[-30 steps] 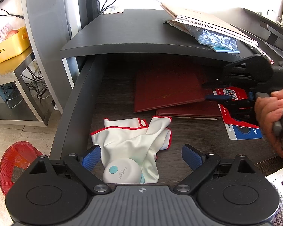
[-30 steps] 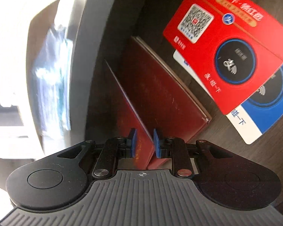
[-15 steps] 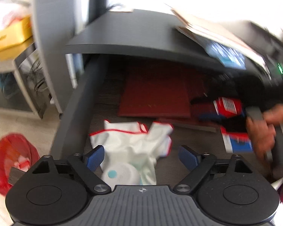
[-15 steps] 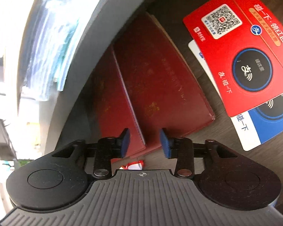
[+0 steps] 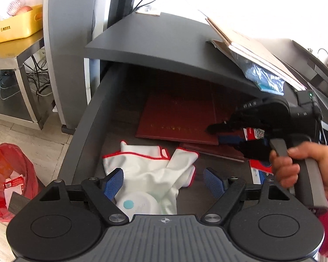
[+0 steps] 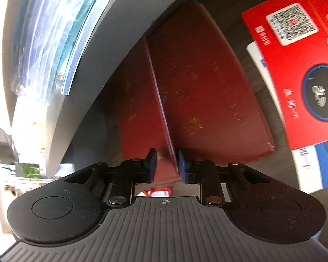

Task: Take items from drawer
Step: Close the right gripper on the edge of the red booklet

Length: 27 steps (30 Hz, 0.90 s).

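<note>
Drawer [image 5: 85, 118] is pulled out; right tongs [image 6: 167, 163] are narrowed around the raised cover edge of a maroon booklet [image 6: 207, 100], contact unclear. Left tongs [image 5: 164, 183] are held apart over white gloves [image 5: 155, 170].

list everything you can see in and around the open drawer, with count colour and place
dark wooden drawer: 1, brown floor with grey walls, pulled open under the grey desktop
dark red hardcover folders: 2, maroon, at the drawer's back, overlapping
white cloth gloves with red trim: a pair, drawer front
round white case with teal dot: 1, drawer front, on the gloves
red QR-code card: 1, drawer right, over a blue and white card
paper stack and blue plastic packet: on the desktop
yellow plastic bin: 1, on a steel shelf, left
red mesh waste basket: 1, on the floor
left gripper: open, over the gloves
right gripper: partly closed around a folder's edge
hand: holding the right gripper's handle
</note>
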Available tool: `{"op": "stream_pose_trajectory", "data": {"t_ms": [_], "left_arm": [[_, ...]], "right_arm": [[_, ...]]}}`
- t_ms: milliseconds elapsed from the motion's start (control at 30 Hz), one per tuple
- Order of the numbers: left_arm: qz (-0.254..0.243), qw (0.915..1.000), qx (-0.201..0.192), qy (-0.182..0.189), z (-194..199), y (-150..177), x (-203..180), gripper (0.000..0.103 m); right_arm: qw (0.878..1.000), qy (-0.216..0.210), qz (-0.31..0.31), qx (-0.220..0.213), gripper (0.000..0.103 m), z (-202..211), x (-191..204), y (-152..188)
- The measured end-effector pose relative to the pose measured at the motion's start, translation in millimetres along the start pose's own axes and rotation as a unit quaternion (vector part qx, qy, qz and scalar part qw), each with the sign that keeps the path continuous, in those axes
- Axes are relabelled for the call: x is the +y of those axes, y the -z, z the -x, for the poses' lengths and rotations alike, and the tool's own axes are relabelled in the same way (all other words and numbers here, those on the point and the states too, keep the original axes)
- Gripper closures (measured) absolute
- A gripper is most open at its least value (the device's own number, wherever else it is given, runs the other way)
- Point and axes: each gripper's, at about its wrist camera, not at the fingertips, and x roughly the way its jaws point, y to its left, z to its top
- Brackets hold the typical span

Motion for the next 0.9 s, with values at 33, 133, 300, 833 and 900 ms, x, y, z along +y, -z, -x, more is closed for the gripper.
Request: {"op": "stream_pose_trajectory", "data": {"t_ms": [33, 133, 300, 833, 900], "left_arm": [[-0.003, 1.0000, 0.000, -0.001, 0.1, 0.4, 0.1, 0.024], [-0.006, 1.0000, -0.001, 0.000, 0.7, 0.2, 1.3, 0.024], [-0.014, 0.9999, -0.002, 0.000, 1.3, -0.8, 1.9, 0.024], [-0.005, 0.9999, -0.009, 0.007, 7.4, -1.7, 9.0, 0.024], [-0.001, 0.9999, -0.011, 0.005, 10.8, -2.7, 10.8, 0.024]], "right_arm": [[1.000, -0.003, 0.002, 0.001, 0.072, -1.4, 2.8, 0.2], [1.000, -0.010, 0.009, 0.002, 0.071, -5.6, 11.4, 0.9], [1.000, -0.025, 0.016, 0.006, 0.071, -13.4, 26.3, 4.0], [0.999, -0.048, -0.003, -0.002, 0.091, -19.2, 65.7, 21.3], [0.997, -0.068, -0.017, -0.011, 0.097, -9.9, 65.8, 23.3]]}}
